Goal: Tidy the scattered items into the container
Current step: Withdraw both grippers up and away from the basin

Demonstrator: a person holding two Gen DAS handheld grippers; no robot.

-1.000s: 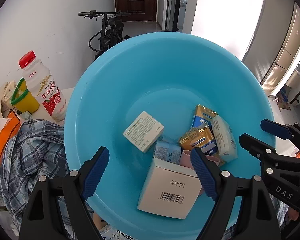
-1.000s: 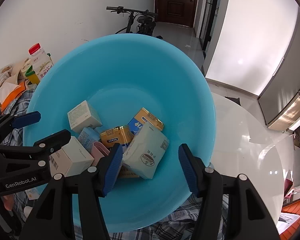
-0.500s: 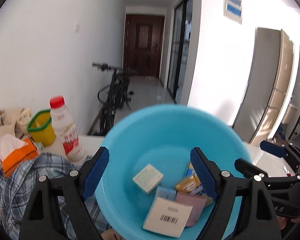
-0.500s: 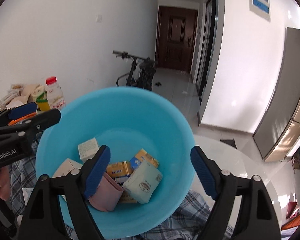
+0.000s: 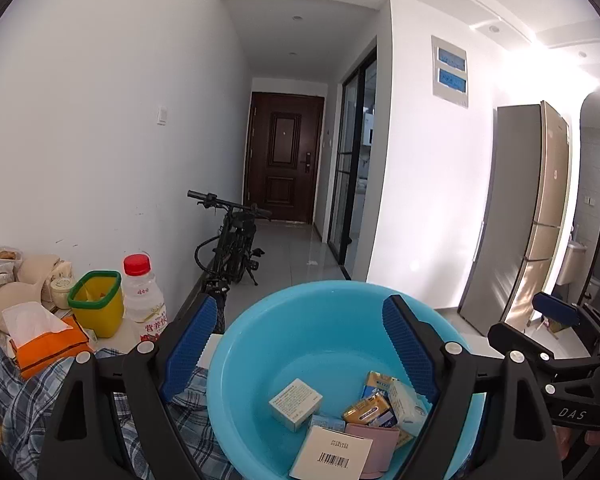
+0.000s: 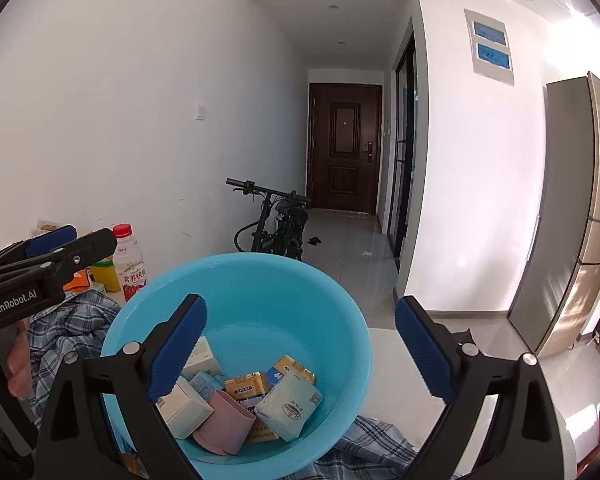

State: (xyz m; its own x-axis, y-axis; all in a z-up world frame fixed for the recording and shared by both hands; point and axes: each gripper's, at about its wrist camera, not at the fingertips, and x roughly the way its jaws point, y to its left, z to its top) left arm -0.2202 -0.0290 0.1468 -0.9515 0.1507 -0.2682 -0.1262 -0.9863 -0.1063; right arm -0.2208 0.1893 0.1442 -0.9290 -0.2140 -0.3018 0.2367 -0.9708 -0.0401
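Left wrist view shows the left tool (image 5: pixel 300 354) with its jaws wide apart and nothing between them, up above the blue bowl (image 5: pixel 260 344). The right tool (image 6: pixel 300 350) has just been opening its jaws, and they now stand wide with nothing in them, also above the bowl. Inside the bowl lie a white box (image 5: pixel 295 398), a box with a barcode (image 5: pixel 332 454), a pink cup (image 6: pixel 224 420), gold packs (image 6: pixel 246 387) and a tissue pack (image 6: pixel 289 404), all bunched at the near side of the bottom. The bowl sits on a checked cloth (image 5: pixel 16 404). Left of the bowl, on the counter (image 5: pixel 118 338), stand a bottle (image 5: pixel 144 300) with a red cap, a yellow cup (image 5: pixel 97 304) and an orange tissue pack (image 5: pixel 46 340). Behind the bowl, a bike (image 6: pixel 276 220) leans by the wall. A hand (image 6: pixel 4 356) holds the left tool's grip, left of the bowl.
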